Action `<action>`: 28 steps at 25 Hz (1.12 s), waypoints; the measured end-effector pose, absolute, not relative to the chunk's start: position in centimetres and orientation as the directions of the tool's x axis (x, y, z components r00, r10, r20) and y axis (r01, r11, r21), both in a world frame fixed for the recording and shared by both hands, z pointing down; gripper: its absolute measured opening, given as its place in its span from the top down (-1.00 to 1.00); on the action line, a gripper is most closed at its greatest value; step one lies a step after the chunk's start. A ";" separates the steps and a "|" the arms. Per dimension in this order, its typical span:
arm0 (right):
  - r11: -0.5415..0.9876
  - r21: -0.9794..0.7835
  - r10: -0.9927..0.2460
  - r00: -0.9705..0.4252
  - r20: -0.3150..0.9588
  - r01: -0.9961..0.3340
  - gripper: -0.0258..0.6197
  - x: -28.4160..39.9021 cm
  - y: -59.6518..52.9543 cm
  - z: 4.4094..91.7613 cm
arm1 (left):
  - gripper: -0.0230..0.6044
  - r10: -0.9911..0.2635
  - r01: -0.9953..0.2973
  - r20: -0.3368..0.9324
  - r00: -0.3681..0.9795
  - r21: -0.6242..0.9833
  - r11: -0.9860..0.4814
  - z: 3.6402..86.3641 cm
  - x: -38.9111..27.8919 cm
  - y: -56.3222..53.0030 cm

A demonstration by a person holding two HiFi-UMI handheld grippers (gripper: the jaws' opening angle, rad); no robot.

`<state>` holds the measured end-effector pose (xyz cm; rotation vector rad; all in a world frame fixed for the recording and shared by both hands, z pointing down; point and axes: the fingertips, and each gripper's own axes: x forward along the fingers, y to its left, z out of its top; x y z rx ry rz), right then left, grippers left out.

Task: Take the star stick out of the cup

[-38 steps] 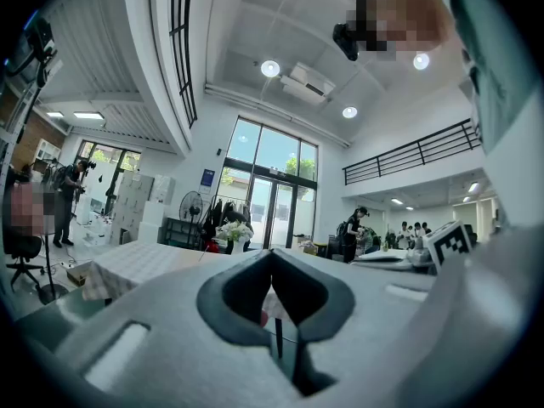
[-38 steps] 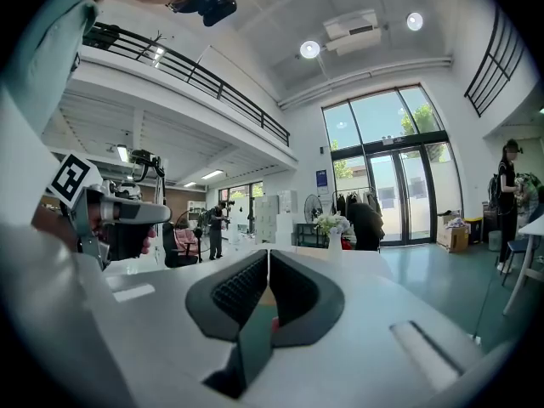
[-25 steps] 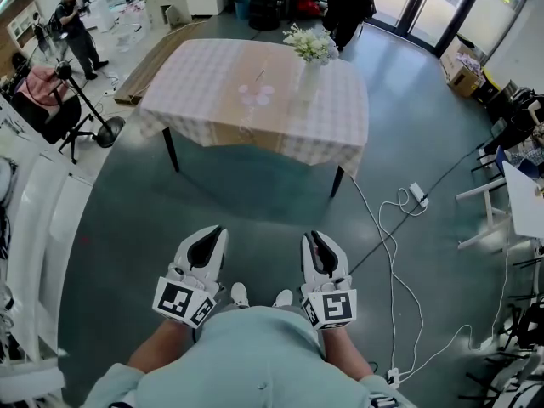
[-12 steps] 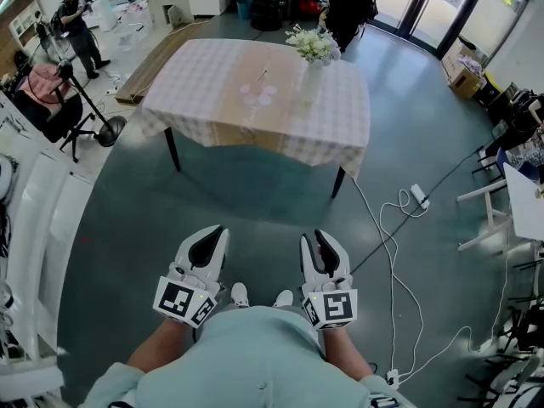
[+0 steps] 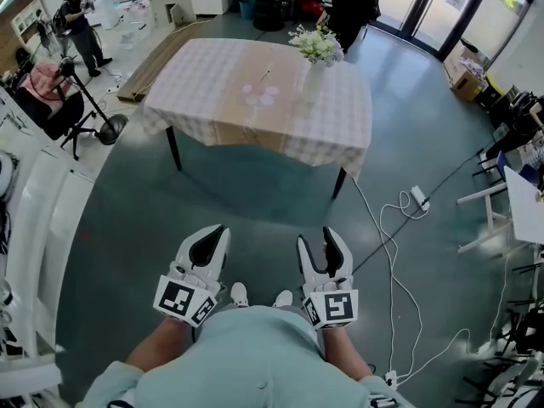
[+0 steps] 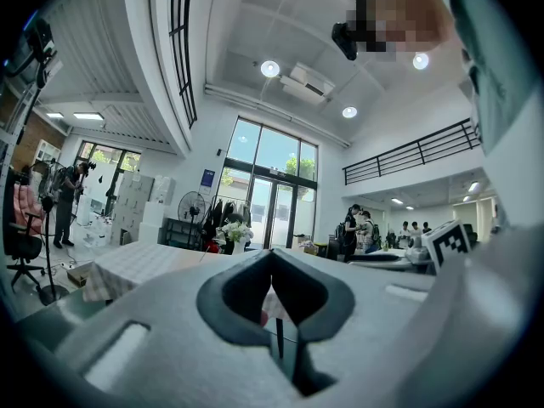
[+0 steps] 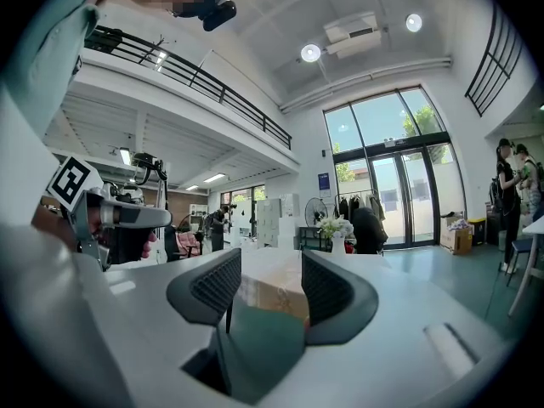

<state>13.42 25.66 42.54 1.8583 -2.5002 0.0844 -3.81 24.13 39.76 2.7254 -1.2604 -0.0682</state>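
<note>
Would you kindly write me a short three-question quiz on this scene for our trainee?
1. True or false: the left gripper has its jaws apart.
2. In the head view, the flower vase stands on the table's: A left end, B dead centre, C right part?
3. What does the right gripper hold?
Key: 1 false, jaws together. 2 C. 3 nothing; its jaws have just been opening, with nothing between them.

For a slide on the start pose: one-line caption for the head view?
Far from the clothed table, the left gripper is shut; the right gripper, jaws just opening, holds nothing.
</note>
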 end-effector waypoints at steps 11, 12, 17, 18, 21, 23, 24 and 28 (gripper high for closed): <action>0.294 -0.029 -0.954 -0.295 0.050 -0.955 0.26 12.7 25.2 42.4 | 0.92 -0.765 -0.758 0.011 0.644 0.144 -0.637 39.8 -4.6 23.8; 0.292 -0.028 -0.955 -0.294 0.050 -0.956 0.27 12.5 25.1 42.4 | 0.92 -0.765 -0.758 0.010 0.644 0.144 -0.636 39.8 -4.8 23.8; 0.289 -0.020 -0.956 -0.290 0.050 -0.957 0.27 11.8 24.6 42.3 | 0.92 -0.768 -0.761 0.009 0.641 0.144 -0.633 39.7 -5.8 23.5; 0.289 -0.016 -0.956 -0.289 0.050 -0.957 0.28 11.6 24.5 42.2 | 0.92 -0.768 -0.761 0.009 0.640 0.144 -0.633 39.7 -6.0 23.4; 0.281 -0.008 -0.958 -0.281 0.047 -0.960 0.28 11.0 24.3 41.9 | 0.92 -0.767 -0.760 0.005 0.641 0.144 -0.634 39.5 -6.8 23.2; 0.277 -0.004 -0.960 -0.277 0.043 -0.961 0.28 10.6 24.1 41.6 | 0.92 -0.766 -0.759 0.003 0.642 0.143 -0.635 39.4 -7.3 23.0; 0.276 -0.002 -0.960 -0.275 0.041 -0.961 0.28 10.5 23.9 41.5 | 0.92 -0.766 -0.758 0.002 0.643 0.143 -0.636 39.3 -7.6 22.9; 0.261 0.007 -0.965 -0.261 0.029 -0.965 0.28 9.7 23.2 40.9 | 0.92 -0.763 -0.755 -0.004 0.647 0.140 -0.641 39.1 -8.7 22.3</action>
